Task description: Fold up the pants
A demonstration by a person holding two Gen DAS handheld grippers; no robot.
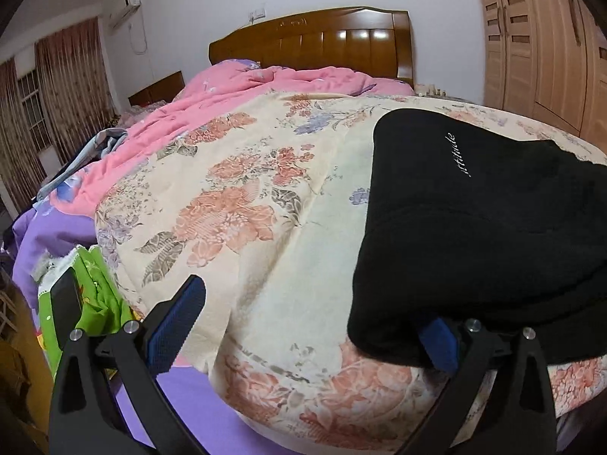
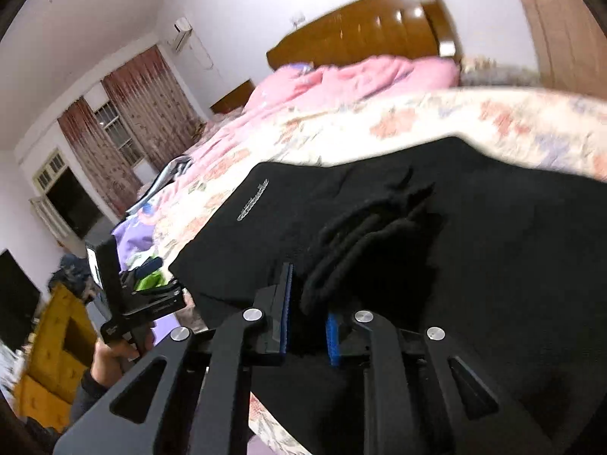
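Plainly, we judged the black pants to be soft, thick and limp, a fleecy knit that would sag and bunch wherever it was not supported, light enough for one grip yet bulky once doubled over. They lay on the near right part of the bed, on the cream floral blanket, with small white lettering showing on the upper layer. Our left gripper stood spread wide; its right blue pad was tucked against the near edge of the pants, the left pad clear over the blanket, so it pinched nothing. Our right gripper had its ribbed blue pads closed in on a rumpled ridge of the black cloth, though the view was blurred and we could not tell how firmly. We judged the best hold to be a hem or corner, taken through all layers, since a single layer would slide. Behind lay a crumpled pink quilt and a glossy wooden headboard
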